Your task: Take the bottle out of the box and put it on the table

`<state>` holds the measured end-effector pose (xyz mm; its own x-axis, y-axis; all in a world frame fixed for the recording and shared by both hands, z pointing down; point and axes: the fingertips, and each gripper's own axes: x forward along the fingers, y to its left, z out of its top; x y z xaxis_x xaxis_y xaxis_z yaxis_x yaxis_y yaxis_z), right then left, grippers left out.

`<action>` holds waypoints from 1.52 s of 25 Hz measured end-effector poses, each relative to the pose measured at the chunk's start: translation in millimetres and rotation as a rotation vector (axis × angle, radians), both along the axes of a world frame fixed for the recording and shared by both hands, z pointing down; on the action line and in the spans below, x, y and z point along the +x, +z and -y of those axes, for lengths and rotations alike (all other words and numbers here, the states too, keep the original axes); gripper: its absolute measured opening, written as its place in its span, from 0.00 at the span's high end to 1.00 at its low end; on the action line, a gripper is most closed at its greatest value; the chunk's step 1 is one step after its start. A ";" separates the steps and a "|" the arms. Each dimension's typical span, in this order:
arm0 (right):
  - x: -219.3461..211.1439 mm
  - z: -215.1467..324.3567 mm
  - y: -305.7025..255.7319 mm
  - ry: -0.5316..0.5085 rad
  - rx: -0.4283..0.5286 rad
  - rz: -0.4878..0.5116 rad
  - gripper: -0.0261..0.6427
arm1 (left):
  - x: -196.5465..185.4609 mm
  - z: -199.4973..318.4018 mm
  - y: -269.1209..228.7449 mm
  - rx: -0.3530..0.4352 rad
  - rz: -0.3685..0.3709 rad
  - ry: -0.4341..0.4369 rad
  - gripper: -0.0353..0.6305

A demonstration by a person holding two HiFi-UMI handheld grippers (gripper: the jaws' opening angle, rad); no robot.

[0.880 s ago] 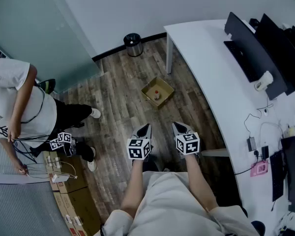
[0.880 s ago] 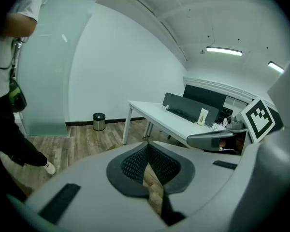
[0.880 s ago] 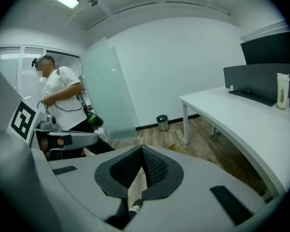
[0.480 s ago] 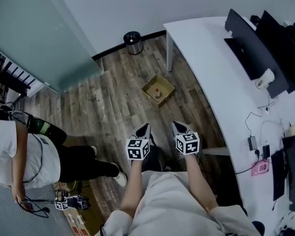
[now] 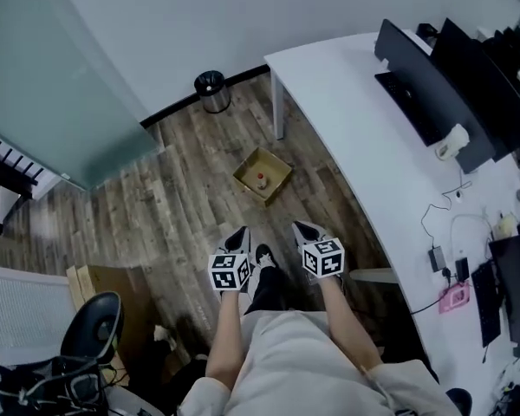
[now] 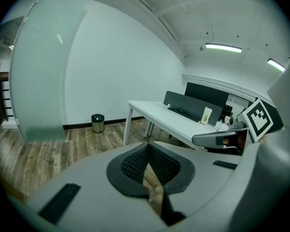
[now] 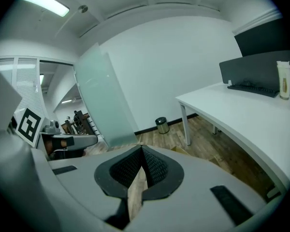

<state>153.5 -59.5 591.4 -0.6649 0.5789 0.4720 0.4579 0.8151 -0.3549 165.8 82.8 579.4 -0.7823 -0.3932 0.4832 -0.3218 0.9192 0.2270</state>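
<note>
A small open cardboard box [image 5: 262, 175] sits on the wooden floor, with a little bottle [image 5: 261, 178] with a red cap standing inside it. Both grippers are held side by side well short of the box, pointing towards it. My left gripper [image 5: 239, 232] is shut with nothing between its fingers; in the left gripper view its tips [image 6: 147, 146] meet. My right gripper [image 5: 302, 228] is also shut and empty, its tips [image 7: 141, 149] touching. The white table [image 5: 364, 128] runs along the right of the box.
A black waste bin [image 5: 211, 92] stands by the wall beyond the box. Monitors [image 5: 416, 76] and cables lie on the table's far side. A dark office chair [image 5: 95, 328] and flat cardboard boxes [image 5: 113, 289] are at lower left. A frosted glass panel [image 5: 43, 76] stands at left.
The person in the white shirt at the left has gone out of view and a chair now shows there. The head view has shifted; both grippers stay shut, side by side.
</note>
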 end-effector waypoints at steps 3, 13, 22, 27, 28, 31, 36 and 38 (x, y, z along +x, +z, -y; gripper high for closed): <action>-16.4 5.5 6.2 0.017 -0.013 -0.026 0.90 | -25.5 -1.5 1.9 0.012 -0.002 0.003 0.93; -95.0 -4.7 19.3 0.042 0.006 -0.071 0.90 | -115.7 -6.9 4.0 0.007 -0.015 0.045 0.93; -156.7 -30.9 29.0 0.043 0.023 -0.110 0.90 | -190.8 -33.5 8.6 0.039 -0.020 0.059 0.93; -184.8 -45.5 36.0 0.050 0.034 -0.123 0.90 | -223.6 -44.8 17.6 0.058 -0.032 0.078 0.93; -190.1 -47.6 36.6 0.063 0.024 -0.125 0.90 | -228.8 -47.2 19.4 0.061 -0.034 0.083 0.93; -200.4 -53.2 38.7 0.105 -0.013 -0.133 0.90 | -239.5 -55.8 27.0 0.076 -0.047 0.086 0.93; -208.8 -57.1 42.9 0.128 -0.005 -0.127 0.90 | -249.4 -65.1 42.1 0.091 -0.078 0.083 0.93; -212.5 -54.3 44.1 0.141 -0.008 -0.126 0.90 | -251.4 -64.7 45.7 0.095 -0.087 0.087 0.93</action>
